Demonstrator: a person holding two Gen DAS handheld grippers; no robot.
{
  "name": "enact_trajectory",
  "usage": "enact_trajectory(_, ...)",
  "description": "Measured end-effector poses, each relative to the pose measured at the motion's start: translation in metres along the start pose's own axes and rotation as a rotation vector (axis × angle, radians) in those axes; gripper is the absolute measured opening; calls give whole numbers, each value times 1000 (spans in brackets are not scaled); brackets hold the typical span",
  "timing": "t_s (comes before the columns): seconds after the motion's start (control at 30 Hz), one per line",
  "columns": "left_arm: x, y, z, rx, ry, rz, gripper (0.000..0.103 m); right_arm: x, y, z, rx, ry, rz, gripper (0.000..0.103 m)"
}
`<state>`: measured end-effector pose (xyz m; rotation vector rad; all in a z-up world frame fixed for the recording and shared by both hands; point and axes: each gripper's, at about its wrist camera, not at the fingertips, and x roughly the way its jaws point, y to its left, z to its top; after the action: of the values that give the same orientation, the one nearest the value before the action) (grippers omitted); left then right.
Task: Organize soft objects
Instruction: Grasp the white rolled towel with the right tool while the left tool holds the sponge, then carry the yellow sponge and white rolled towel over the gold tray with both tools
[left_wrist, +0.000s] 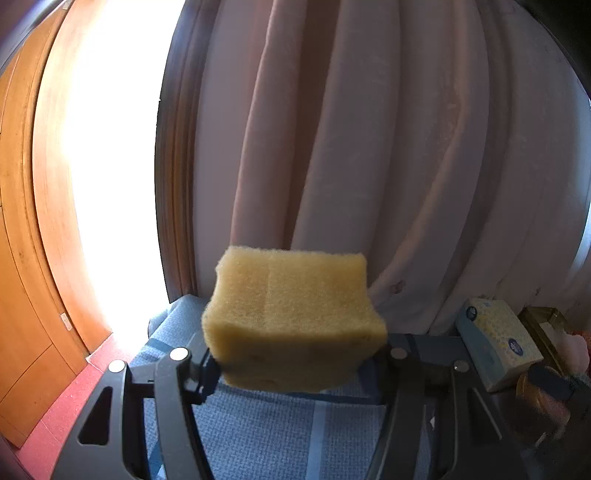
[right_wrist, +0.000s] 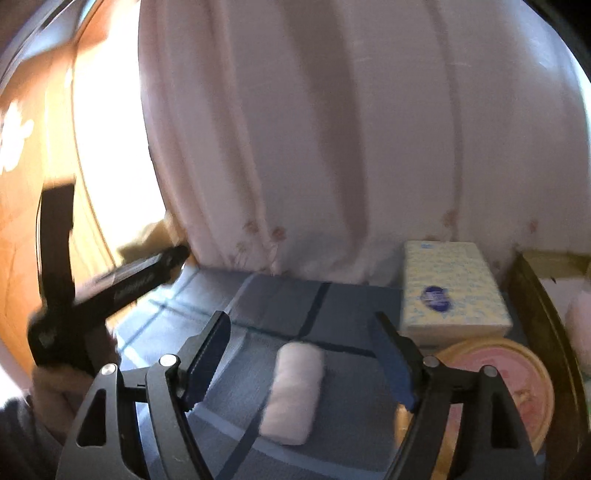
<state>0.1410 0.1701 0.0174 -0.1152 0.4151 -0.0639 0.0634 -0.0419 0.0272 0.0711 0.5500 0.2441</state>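
Sponge (left_wrist: 293, 319), yellow foam, sits pinched between the left gripper (left_wrist: 295, 363) fingers, sides bulging a bit under the squeeze, held up in the air above the blue checked cloth (left_wrist: 258, 435), w/ pink curtain (left_wrist: 369, 147) behind. Right gripper (right_wrist: 301, 363) is spread wide, nothing in it, jaws either side of a small white roll (right_wrist: 293, 393) (cotton or gauze, can't tell) that lies on the cloth just beyond the tips, not touching either finger.

Step in hand, as I read it: left is mid-carry w/ the sponge, right is lining up on the roll.

Outward: tissue box (right_wrist: 452, 286) stands at back right near the curtain; round pink-topped tin (right_wrist: 495, 387) just in front of it; dark-framed tray or box edge (right_wrist: 546, 325) at far right w/ sthg pink inside, prob. the drop spot, but not sure.

Next move calls for: right dropping lower so the pads bracket the roll's mid, then a light close, since it's soft and will flatten. Left needs a clear path past the tissue box before letting go.
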Motion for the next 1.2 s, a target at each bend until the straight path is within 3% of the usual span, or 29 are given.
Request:
enact_trajectory(0.1,0,-2,0,5,-1,4,60,24,19,-5,-83,103,-39,78)
enact_trajectory(0.2,1,-5,-3,19,-4,16,60,37,15,-6,-60,165,-63,74)
enact_trajectory(0.27,1,-7,-4,27,-3,20,60,52,9,-11,-40,236,-56,59)
enact_trajectory(0.3,1,-9,-4,30,-2,21,60,58,7,-12,-33,266,-46,44)
enact_trajectory(0.37,2,-12,-4,37,1,27,60,70,4,-18,-20,335,-25,40)
enact_trajectory(0.5,1,-11,-5,32,1,30,60,69,7,-22,-45,347,-27,35)
enact_trajectory(0.6,2,-12,-5,31,-8,35,60,56,1,-19,-14,288,-2,34)
enact_trajectory(0.7,3,-12,-7,40,-15,39,60,25,-7,-14,32,99,38,34)
enact_trajectory(0.77,1,-17,-8,55,-21,41,60,5,-3,-9,-19,-28,-20,34)
enact_trajectory(0.87,-3,-25,-10,77,-33,37,60,-12,2,-8,-56,-128,-88,34)
enact_trajectory(1.2,-16,-58,-24,152,-39,19,60,-12,-5,-9,-66,-128,-140,35)
